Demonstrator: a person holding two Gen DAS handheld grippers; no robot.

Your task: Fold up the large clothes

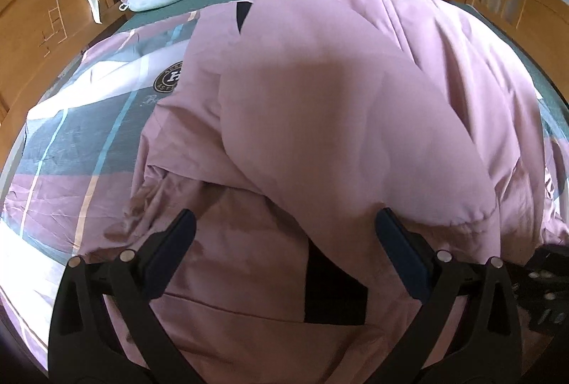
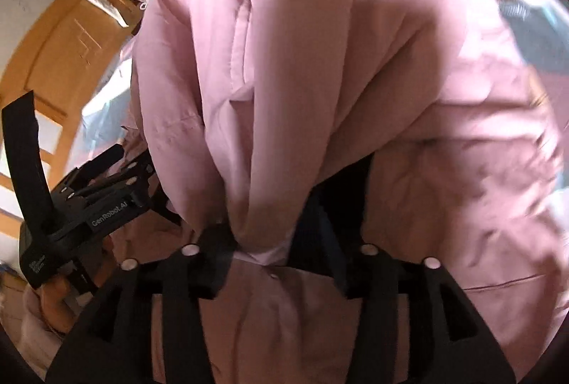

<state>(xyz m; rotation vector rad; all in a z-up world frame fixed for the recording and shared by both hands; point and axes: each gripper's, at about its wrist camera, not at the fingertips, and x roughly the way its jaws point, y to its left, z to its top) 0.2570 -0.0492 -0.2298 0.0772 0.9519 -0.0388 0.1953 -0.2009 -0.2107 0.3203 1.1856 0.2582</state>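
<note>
A patterned bed (image 1: pixel 71 142) is seen carrying a large pink padded garment (image 1: pixel 338 106), heaped in a high fold across the bed's middle and near edge. The left hand-held gripper (image 1: pixel 284 231) is held wide open over the lower layer, nothing being gripped. The right hand-held gripper (image 2: pixel 284 238) is seen half open, with a fold lying between its jaws but apparently unclamped. The bulky fold could spring back, since padding resists creasing.

Large pink padded coat (image 1: pixel 355 106): soft mauve-pink fabric with stitched seams and dark navy trim patches. It lies heaped on the patterned bedspread (image 1: pixel 78 142), one bulky part folded over the flatter layer beneath, rumpled, covering most of the bedspread's near side.
</note>
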